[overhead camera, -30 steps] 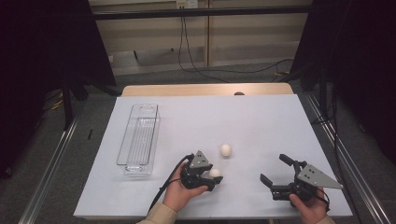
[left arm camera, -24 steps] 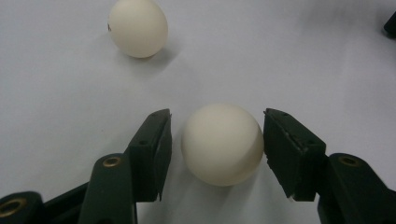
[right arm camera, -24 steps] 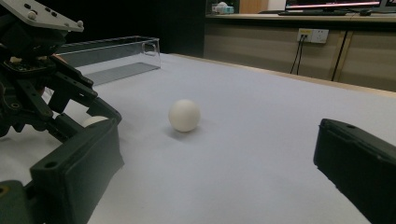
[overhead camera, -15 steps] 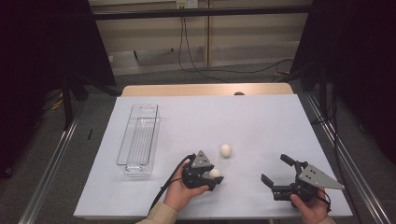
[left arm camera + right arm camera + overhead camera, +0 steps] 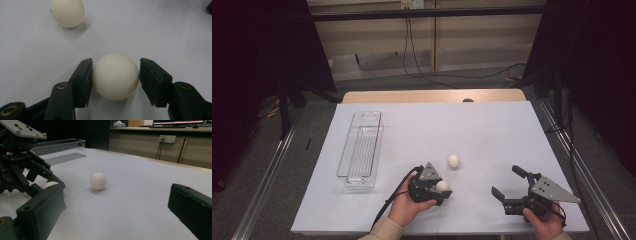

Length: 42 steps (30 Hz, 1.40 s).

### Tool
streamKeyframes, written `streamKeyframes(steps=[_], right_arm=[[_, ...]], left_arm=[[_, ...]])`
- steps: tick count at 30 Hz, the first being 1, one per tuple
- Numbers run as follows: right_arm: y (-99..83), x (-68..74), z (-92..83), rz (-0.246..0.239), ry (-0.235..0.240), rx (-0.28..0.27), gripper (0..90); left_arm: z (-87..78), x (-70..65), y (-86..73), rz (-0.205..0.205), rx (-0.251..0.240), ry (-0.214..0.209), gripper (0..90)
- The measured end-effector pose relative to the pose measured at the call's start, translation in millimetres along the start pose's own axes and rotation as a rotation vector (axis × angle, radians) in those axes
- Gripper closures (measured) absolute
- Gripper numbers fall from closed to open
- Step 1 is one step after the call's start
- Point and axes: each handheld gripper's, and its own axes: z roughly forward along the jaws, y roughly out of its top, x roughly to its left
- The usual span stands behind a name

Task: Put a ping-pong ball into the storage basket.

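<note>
The left tool [image 5: 434,189] rests low on the white desk [image 5: 492,135], near the front edge. Its jaws have just been closing around a white ball [image 5: 115,76]. In the left gripper view, one jaw touches the ball, while a thin gap remains at the other jaw, so the ball is between them but not yet pressed. A second white ball [image 5: 453,160] lies just beyond on the desk, apart from the tool. The right tool [image 5: 511,189] sits at the right of the desk with its jaws wide apart and nothing between them. A clear plastic tray [image 5: 362,145] stands at the left side.
</note>
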Motion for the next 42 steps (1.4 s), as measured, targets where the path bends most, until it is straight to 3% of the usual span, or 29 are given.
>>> streamKeyframes(steps=[31, 42], right_arm=[[0.5, -0.5, -3.8, -0.006, -0.004, -0.002, 0.6], [1.4, 0.9, -5.1, -0.014, -0.002, -0.002, 0.7]], left_arm=[[-1.1, 1.1, 1.2, -0.026, 0.025, 0.017, 50.9], [-7.8, 2.7, 2.8, -0.05, 0.007, 0.01, 51.0]])
